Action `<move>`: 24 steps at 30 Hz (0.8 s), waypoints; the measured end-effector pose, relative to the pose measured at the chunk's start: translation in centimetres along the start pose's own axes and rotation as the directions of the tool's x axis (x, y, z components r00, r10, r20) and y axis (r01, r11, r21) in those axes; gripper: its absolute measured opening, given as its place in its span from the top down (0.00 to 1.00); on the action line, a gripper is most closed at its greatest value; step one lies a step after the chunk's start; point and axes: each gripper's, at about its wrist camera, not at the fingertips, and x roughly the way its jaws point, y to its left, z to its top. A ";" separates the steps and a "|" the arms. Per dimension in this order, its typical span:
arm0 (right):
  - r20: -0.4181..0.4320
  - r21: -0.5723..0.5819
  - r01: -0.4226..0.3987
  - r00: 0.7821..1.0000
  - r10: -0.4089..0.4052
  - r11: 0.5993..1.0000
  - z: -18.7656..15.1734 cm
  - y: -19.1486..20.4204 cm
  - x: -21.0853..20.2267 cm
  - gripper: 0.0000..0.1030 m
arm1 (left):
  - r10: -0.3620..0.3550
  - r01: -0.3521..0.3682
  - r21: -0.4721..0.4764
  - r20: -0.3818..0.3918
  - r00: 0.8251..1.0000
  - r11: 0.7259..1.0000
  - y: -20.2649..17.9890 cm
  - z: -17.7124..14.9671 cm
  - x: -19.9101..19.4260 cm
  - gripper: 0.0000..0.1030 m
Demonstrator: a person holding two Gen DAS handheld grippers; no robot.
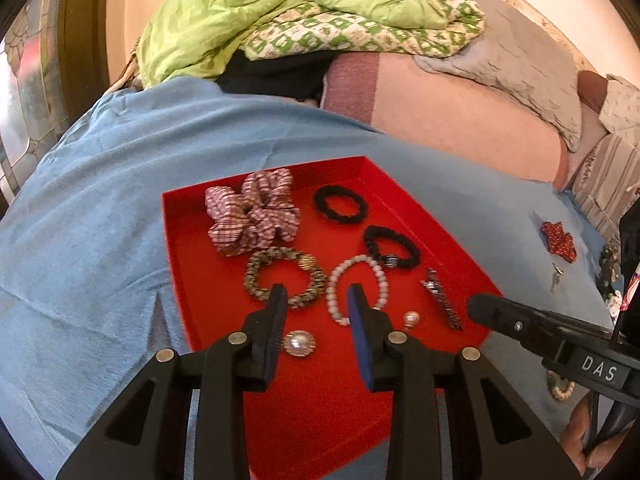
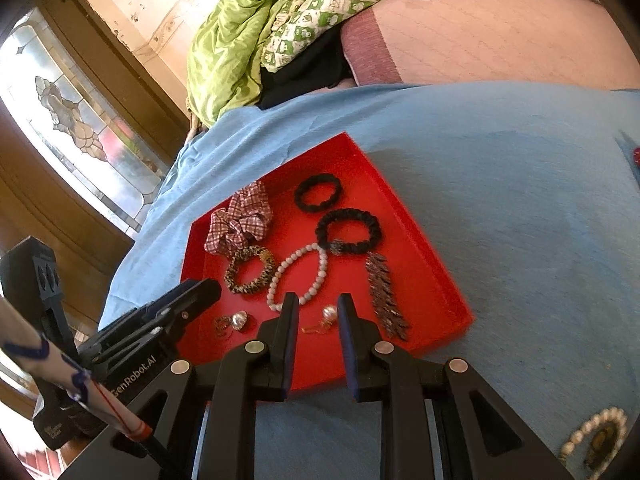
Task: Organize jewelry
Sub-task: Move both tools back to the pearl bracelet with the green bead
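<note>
Empty hand-held gripper (image 1: 318,294) above red tray (image 1: 180,240)

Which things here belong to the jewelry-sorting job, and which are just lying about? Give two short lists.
Belongs to the job:
red tray
checked scrunchie
two black hair ties
pearl bracelet
leopard-print bracelet
pearl earrings
long beaded clip
red bow, not yet in the tray

Just lying about:
green quilt
blue cloth
grey pillow

Black tool (image 1: 318,296) with blue pads, silver rivets, "DAS" marking.
</note>
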 end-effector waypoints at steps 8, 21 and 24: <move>0.010 -0.013 0.066 0.998 -0.066 0.998 -1.7 -3.3 -5.1 0.79 | -0.061 0.061 0.092 0.005 0.998 0.994 -4.6 -0.9 -0.8 0.71; -0.018 0.100 0.158 0.987 -0.157 0.982 -6.2 -12.8 -13.1 0.79 | -0.185 0.200 0.253 -0.083 0.979 0.947 -14.0 -3.7 0.0 0.68; -0.033 0.055 0.189 0.982 -0.187 0.980 -7.0 -12.9 -12.7 0.79 | -0.198 0.218 0.276 -0.098 0.975 0.936 -15.5 -4.2 0.3 0.68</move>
